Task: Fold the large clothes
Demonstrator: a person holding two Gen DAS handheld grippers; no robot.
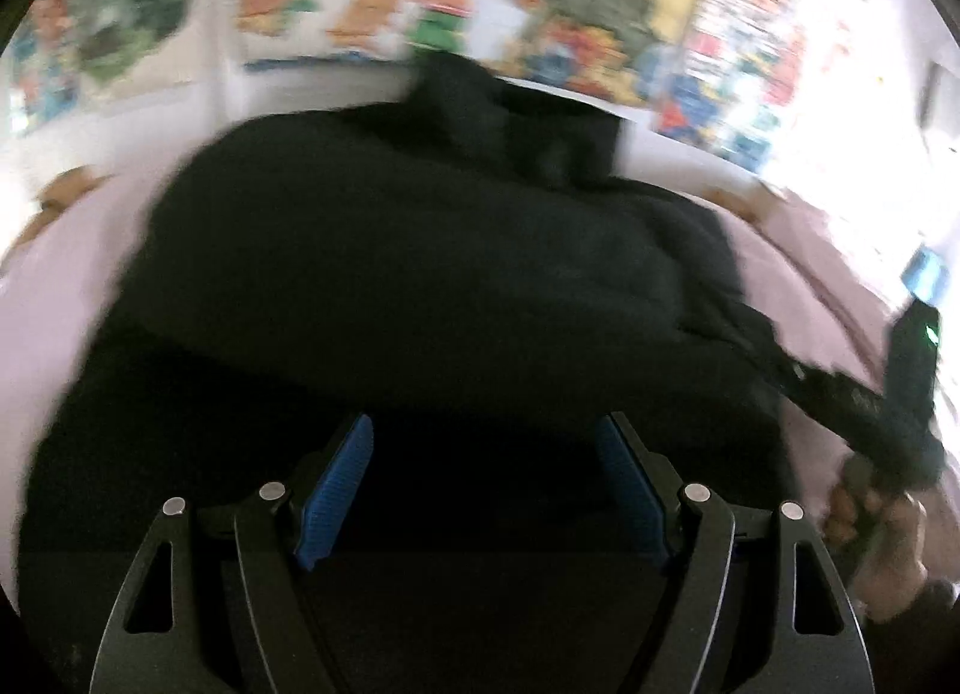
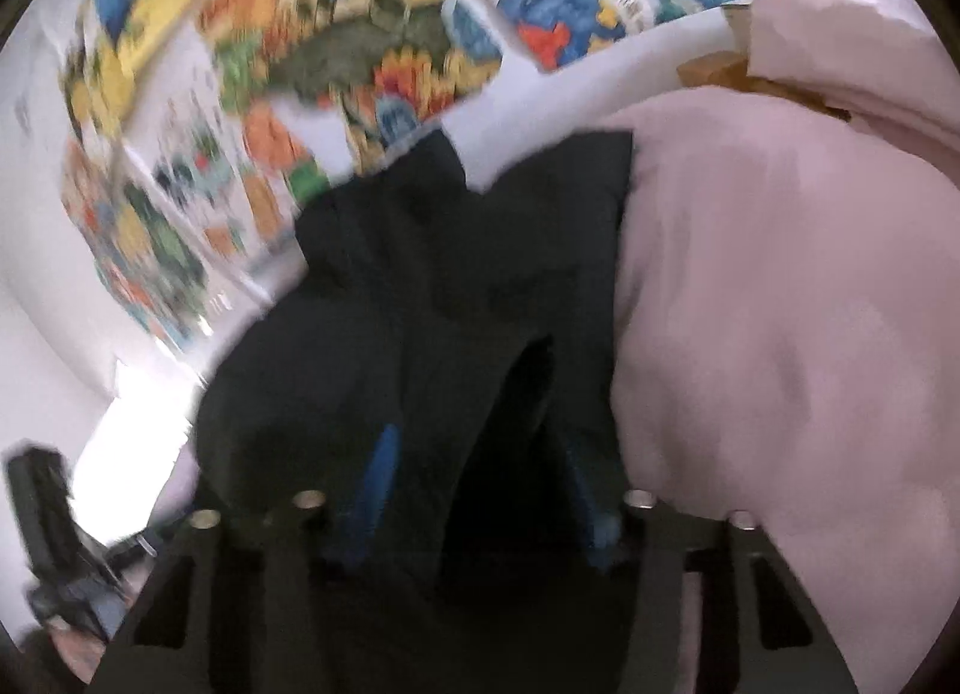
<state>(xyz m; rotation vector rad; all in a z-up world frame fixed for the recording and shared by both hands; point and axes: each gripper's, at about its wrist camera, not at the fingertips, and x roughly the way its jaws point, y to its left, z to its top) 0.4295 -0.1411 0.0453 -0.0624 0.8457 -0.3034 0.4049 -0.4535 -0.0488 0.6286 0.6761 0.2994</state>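
Note:
A large black garment (image 1: 420, 274) lies bunched on a pale pink bedsheet (image 1: 72, 298). My left gripper (image 1: 485, 430) hovers over its near part, open, with its blue pads (image 1: 336, 496) wide apart and nothing between them. At the right edge of the left wrist view, a hand (image 1: 870, 532) holds the right gripper's body (image 1: 912, 370) at the garment's right side. In the right wrist view, my right gripper (image 2: 480, 454) is part-way open. A fold of the black garment (image 2: 420, 286) hangs between its blue pads (image 2: 378, 484), with a dark gap beside it. The picture is blurred.
The pink sheet (image 2: 780, 304) spreads to the right of the garment. Behind the bed is a white wall covered with bright comic posters (image 1: 540, 3). Brown wooden pieces (image 2: 732, 72) show at the bed's far edge. The left gripper's dark body (image 2: 42, 514) shows at lower left.

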